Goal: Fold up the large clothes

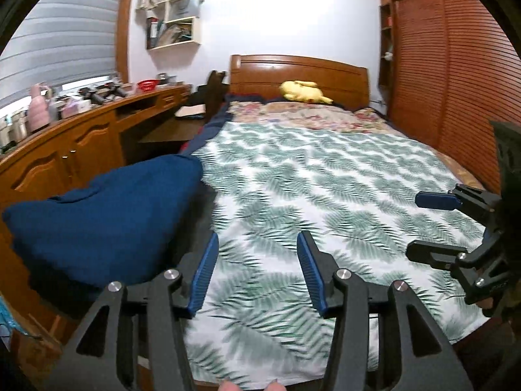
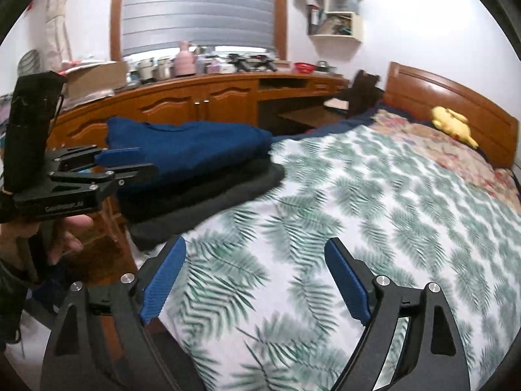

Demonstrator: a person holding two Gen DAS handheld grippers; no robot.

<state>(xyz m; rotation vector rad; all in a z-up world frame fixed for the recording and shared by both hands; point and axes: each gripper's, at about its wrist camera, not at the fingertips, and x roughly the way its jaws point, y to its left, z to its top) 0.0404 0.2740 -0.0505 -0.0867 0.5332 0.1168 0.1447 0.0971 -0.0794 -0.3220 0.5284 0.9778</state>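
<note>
Jaws spread wide and empty on both our left gripper (image 1: 257, 272) and right gripper (image 2: 255, 277), we hover above the leaf-print bedspread (image 1: 325, 189), the folded blue garment (image 2: 192, 146) stacked on dark clothes (image 2: 208, 192) at the bed's left edge.

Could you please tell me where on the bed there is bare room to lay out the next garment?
The leaf-print sheet is bare from the folded stack, blue sweater on top, across to the floral bedding and yellow plush. The stack crowds the desk-side edge. Both tongs, left and right, hang open over it.
</note>
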